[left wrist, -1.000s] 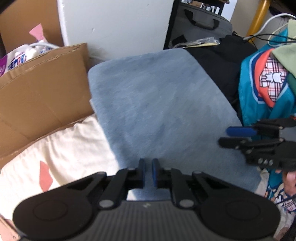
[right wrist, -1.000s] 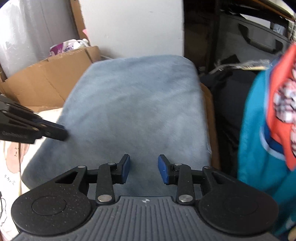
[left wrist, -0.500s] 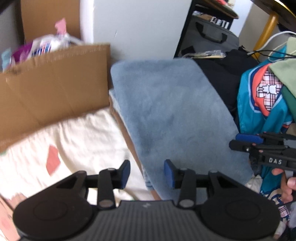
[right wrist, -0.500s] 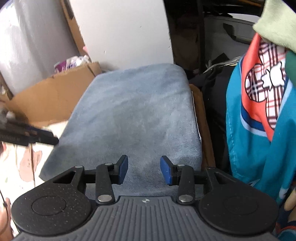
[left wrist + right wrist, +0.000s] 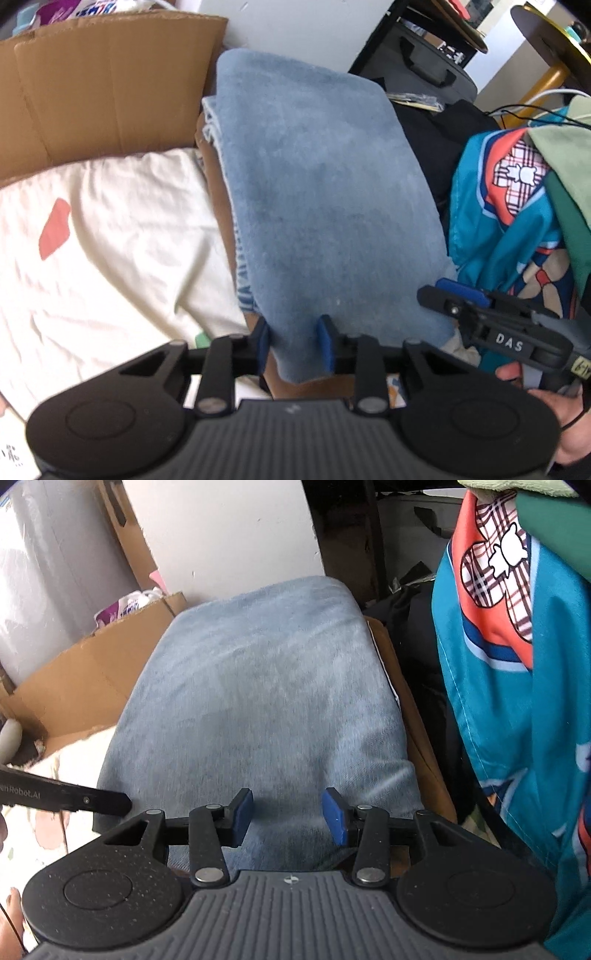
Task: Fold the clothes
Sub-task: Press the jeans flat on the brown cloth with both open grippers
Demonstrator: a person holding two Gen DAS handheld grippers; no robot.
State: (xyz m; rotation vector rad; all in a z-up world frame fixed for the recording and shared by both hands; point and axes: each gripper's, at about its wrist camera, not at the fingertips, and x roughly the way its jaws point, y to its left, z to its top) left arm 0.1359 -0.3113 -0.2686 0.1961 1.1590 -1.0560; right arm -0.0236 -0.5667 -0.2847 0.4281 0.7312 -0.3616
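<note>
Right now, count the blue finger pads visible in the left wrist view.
3: two pads on the left gripper, closing around the blue towel's near corner; one on the right gripper; its other pad is hidden.

Left gripper [image 5: 294, 343] shifted off the towel [image 5: 325, 192] top to its near left corner; shut a second ago, sprung wide, now closing with the corner between the pads, not yet pinched. Right gripper [image 5: 288, 819] slid toward the near right edge, opening wider over the towel.

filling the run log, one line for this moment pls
left tongs: closing around blue towel corner | right tongs: opening over towel
</note>
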